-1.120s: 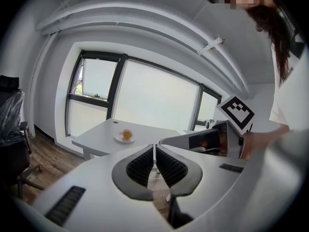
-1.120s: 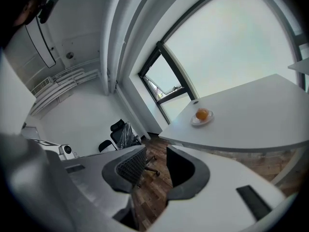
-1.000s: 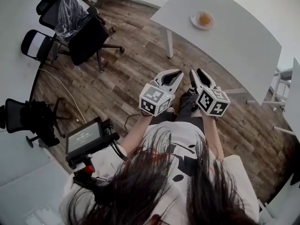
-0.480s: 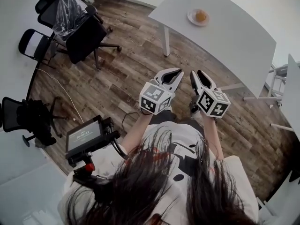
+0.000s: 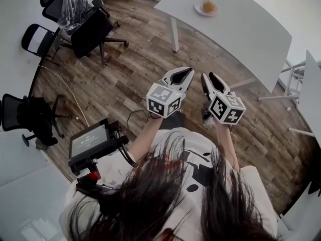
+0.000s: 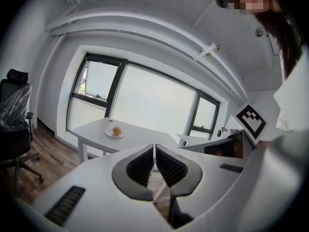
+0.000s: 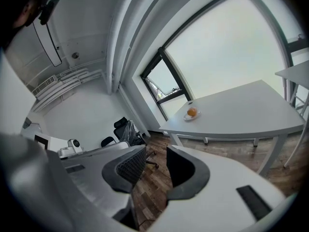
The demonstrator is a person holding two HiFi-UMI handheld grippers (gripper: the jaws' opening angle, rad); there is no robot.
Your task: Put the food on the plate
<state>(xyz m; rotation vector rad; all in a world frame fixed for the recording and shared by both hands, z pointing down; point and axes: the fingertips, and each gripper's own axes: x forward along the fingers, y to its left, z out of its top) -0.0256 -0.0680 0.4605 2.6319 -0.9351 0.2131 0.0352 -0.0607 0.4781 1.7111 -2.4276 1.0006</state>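
An orange piece of food (image 5: 208, 6) lies on a small white plate (image 5: 202, 10) on the white table (image 5: 241, 31), far ahead of me. My left gripper (image 5: 188, 72) and right gripper (image 5: 209, 77) are held side by side over the wooden floor, well short of the table. The left gripper view has the food (image 6: 116, 130) and plate (image 6: 114, 135) in the distance beyond the left gripper (image 6: 154, 147), whose pads meet on nothing. In the right gripper view the food (image 7: 192, 112) sits on its plate (image 7: 191, 117) past the right gripper (image 7: 155, 151), drawn in to a narrow gap and empty.
Black office chairs (image 5: 90, 31) stand on the wooden floor at the left, one under plastic wrap (image 6: 12, 122). Another chair (image 5: 30, 124) is at the far left. A small monitor rig (image 5: 90, 144) hangs by my body. A second white table (image 5: 313, 84) stands at the right edge.
Both grippers have moved forward and a little upward in the head view. The table and plate have drifted toward the top left of that view. The jaws stand as before.
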